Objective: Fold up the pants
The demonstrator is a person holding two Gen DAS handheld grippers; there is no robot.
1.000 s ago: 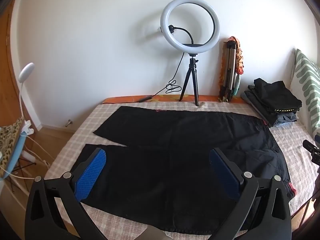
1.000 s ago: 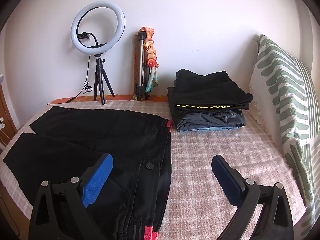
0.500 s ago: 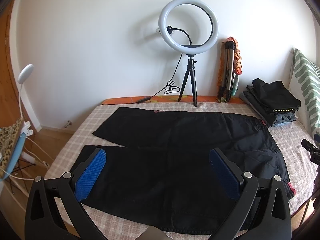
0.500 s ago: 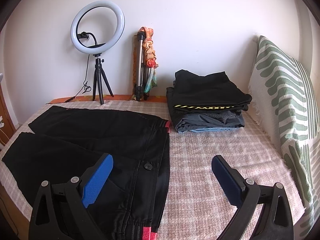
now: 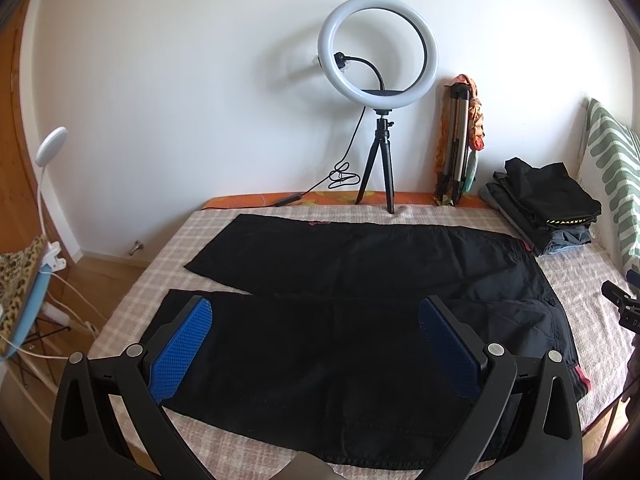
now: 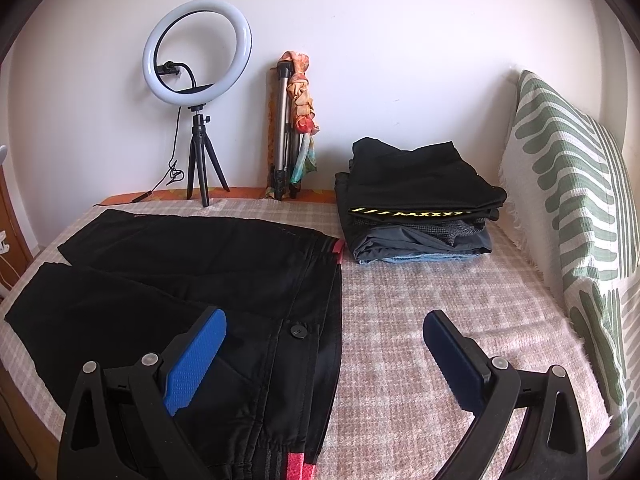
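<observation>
Black pants (image 5: 344, 304) lie flat on the checked bed cover (image 5: 176, 248), both legs spread toward the left and the waistband (image 6: 332, 320) with red trim toward the right. My left gripper (image 5: 314, 344) hovers open above the near leg, its blue pads (image 5: 182, 346) wide apart and holding nothing. My right gripper (image 6: 324, 360) is open too, over the waistband edge and the bare cover beside it. A black button (image 6: 298, 331) shows on the front of the pants.
A ring light on a tripod (image 5: 378, 92) and a folded tripod (image 5: 458, 148) stand at the far wall. A pile of folded clothes (image 6: 420, 204) sits at the back right beside a green-striped pillow (image 6: 572, 208). The bed's left edge drops to a wooden floor (image 5: 104, 276).
Both grippers have drawn back and risen slightly, so the pants and the far wall sit a little lower and smaller in view. The pants have not moved.
</observation>
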